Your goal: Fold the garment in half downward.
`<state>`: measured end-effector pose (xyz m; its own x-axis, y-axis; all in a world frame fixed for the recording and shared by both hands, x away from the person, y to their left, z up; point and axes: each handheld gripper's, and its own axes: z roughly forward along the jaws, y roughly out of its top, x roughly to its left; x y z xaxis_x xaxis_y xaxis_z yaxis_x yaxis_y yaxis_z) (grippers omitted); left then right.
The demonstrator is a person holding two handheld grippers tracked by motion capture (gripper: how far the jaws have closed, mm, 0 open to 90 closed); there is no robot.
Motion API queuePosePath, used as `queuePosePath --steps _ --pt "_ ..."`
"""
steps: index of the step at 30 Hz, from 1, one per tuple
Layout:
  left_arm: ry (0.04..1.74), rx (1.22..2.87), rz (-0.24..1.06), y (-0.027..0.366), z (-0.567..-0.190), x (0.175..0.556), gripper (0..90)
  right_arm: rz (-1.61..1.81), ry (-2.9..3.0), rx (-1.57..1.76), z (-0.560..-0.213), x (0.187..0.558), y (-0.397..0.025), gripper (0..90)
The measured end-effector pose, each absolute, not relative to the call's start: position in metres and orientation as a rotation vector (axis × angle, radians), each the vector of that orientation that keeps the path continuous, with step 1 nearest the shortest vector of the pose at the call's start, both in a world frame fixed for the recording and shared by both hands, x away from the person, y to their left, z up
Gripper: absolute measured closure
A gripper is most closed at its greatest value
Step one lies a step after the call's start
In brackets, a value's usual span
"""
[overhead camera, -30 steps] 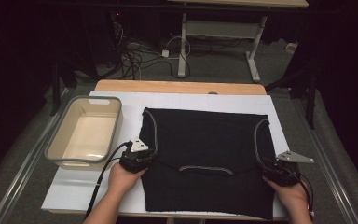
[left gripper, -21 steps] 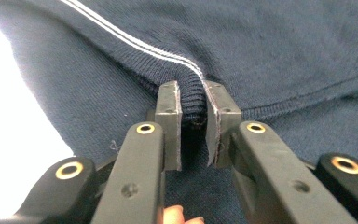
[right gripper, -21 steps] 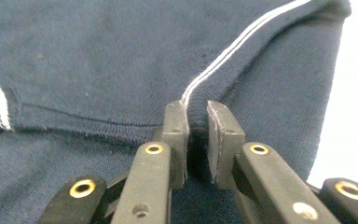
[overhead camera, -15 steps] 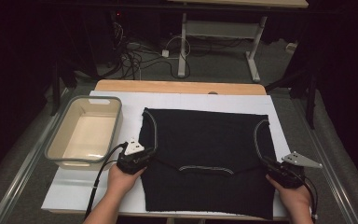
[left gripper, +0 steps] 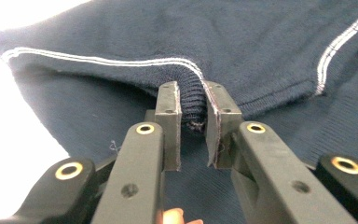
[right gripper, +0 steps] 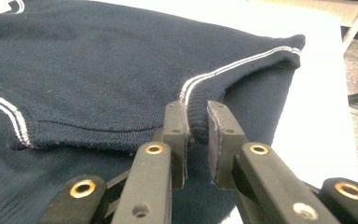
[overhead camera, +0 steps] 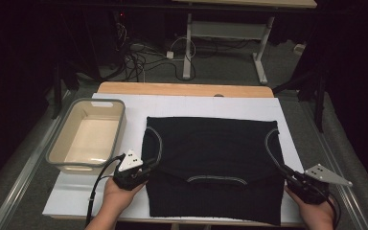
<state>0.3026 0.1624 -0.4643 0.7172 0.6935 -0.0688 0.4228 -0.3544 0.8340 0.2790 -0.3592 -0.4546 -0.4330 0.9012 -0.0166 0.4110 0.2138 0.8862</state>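
Observation:
A dark navy knit sweater (overhead camera: 215,148) with white-striped armholes lies on the white board (overhead camera: 196,103), its upper part folded toward the near edge. My left gripper (overhead camera: 149,166) is shut on the ribbed shoulder edge at the sweater's left. In the left gripper view the rib (left gripper: 192,109) is pinched between the jaws of the left gripper (left gripper: 192,116). At the sweater's right shoulder, my right gripper (overhead camera: 285,172) is shut on the striped edge. The right gripper view shows the sweater (right gripper: 98,70) with that edge clamped in the right gripper (right gripper: 196,123).
A beige tub (overhead camera: 57,153) with a grey rim stands on the board's left side, close to my left hand. The wooden table edge (overhead camera: 182,88) runs behind the board. Beyond it are a desk frame (overhead camera: 220,33) and floor cables (overhead camera: 139,52).
Both grippers have shifted slightly toward the near edge, still holding the shoulders. The sweater has slid a little nearer with them.

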Motion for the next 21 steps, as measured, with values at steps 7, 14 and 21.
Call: queuePosePath --steps 7,14,21 --pt "0.809 2.087 0.322 0.167 -0.477 0.274 74.6 1.148 1.987 1.229 -0.468 0.239 -0.369 79.8" --pt "0.859 2.094 0.278 0.166 -0.486 0.278 63.7 1.136 2.015 1.257 -0.476 0.24 -0.364 64.9" --pt "0.849 1.997 0.303 0.159 -0.474 0.271 42.1 1.17 1.991 1.201 -0.461 0.233 -0.352 54.5"
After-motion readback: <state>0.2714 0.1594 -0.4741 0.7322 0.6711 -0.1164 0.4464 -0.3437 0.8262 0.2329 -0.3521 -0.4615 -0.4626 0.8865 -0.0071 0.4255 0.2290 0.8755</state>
